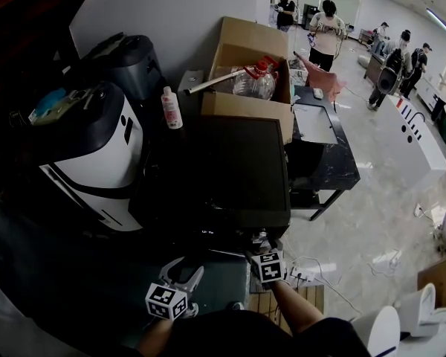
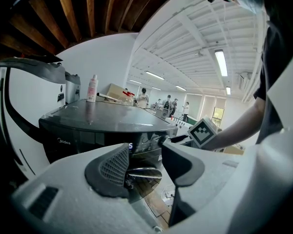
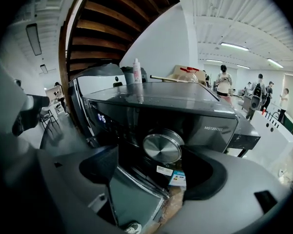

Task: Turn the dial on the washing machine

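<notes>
Washing machine (image 2: 102, 121) badge (image 2: 63, 141) "Midea"; model print (image 3: 215, 128) beside dial (image 3: 162, 147).

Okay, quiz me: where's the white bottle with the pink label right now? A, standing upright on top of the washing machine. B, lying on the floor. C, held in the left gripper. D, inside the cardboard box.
A: the bottle stands upright on the dark top of the washing machine, beside the cardboard box, not in it.
</notes>
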A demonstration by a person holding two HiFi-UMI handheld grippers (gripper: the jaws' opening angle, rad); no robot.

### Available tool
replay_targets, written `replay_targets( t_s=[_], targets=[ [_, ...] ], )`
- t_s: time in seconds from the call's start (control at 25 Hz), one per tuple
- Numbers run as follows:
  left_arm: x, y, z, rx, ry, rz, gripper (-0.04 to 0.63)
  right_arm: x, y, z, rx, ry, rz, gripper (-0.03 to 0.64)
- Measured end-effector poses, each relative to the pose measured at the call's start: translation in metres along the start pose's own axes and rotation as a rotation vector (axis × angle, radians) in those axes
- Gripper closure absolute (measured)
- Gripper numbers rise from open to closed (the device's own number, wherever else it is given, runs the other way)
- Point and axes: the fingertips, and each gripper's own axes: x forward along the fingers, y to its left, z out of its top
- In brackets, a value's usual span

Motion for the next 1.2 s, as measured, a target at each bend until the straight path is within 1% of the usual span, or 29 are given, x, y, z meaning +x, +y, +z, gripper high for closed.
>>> replay_targets(
  t_s=[0.12, 0.2, 0.44, 0.6, 0.72, 0.88, 1.04, 1.12, 1.2],
  targets=[
    [0.0, 0.001, 0.001, -0.001, 0.0, -0.001, 0.392, 0.003, -0.002, -0.005, 0.067, 0.004, 0.009, 0.225],
    [-0.001, 0.003, 0.002, -0.002, -0.002, 0.0, 0.391, 0.004, -0.003, -0.004, 0.099, -0.003, 0.008, 0.234],
    [-0.001, 0.003, 0.0, -0.005, 0.004, 0.0, 0.391, 0.005, -0.005, -0.004, 0.13, -0.015, 0.002, 0.233],
    [-0.003, 0.005, -0.001, -0.005, 0.006, 0.003, 0.391, 0.012, -0.004, -0.012, 0.196, 0.005, 0.02, 0.23],
    [-0.006, 0.008, -0.002, -0.005, 0.006, 0.012, 0.392, 0.015, -0.006, -0.014, 0.228, 0.001, 0.016, 0.242],
    [-0.009, 0.01, -0.005, -0.012, 0.007, 0.022, 0.392, 0.017, -0.005, -0.016, 0.23, 0.001, 0.018, 0.244],
    [-0.011, 0.01, -0.003, -0.014, 0.007, 0.028, 0.391, 0.012, -0.006, -0.016, 0.191, 0.017, 0.009, 0.238],
    [-0.013, 0.012, -0.003, -0.017, 0.004, 0.035, 0.391, 0.005, -0.01, -0.011, 0.158, 0.0, -0.02, 0.236],
    [-0.013, 0.013, -0.003, -0.02, 0.0, 0.038, 0.392, -0.004, -0.012, 0.0, 0.129, -0.039, -0.04, 0.235]
  ],
)
